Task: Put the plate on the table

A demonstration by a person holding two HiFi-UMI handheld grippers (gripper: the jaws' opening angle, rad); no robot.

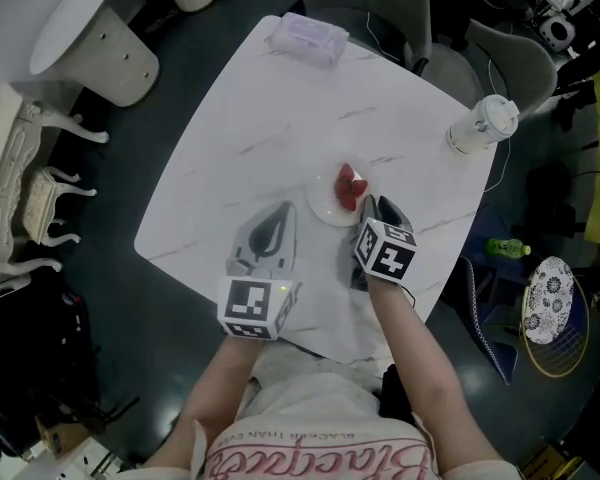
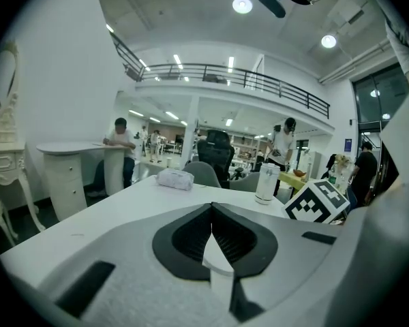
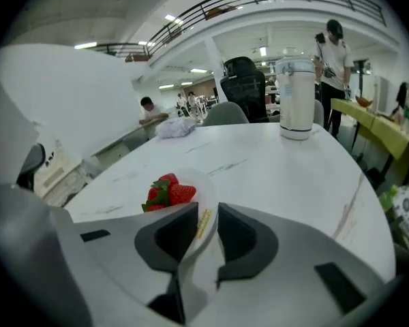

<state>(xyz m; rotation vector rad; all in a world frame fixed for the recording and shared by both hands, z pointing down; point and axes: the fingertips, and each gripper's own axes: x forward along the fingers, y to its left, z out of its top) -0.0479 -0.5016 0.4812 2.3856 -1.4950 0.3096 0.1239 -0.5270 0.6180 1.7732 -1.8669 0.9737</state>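
White marble-look table (image 1: 270, 118) fills most of the head view, squarish with rounded corners. Both grippers are over its near edge. Left gripper (image 1: 283, 211) sits left of the plate and clear of it. In the left gripper view its jaws are pressed together at the tips with nothing between them, only table surface showing behind, so it's empty. Right gripper (image 1: 368, 206) is at the plate's near-right side. In the right gripper view its jaws are nearly together, clamped on the plate's near rim, and the rim runs up through the narrow gap between the pads. Plate (image 1: 325, 203) is small, white and round, on the near-right part of the table, just beside the left gripper's tips. From the right gripper view it looks a bit tilted in the grip. Can't tell whether its far edge is resting flat on the tabletop or slightly off it. White lidded tumbler (image 1: 480, 126) stands upright near the table's right corner, well apart from the plate. Soft tissue pack (image 1: 308, 38) lies at the far corner. Strawberries (image 1: 351, 186), red with green tops, are piled on the plate toward its far side.
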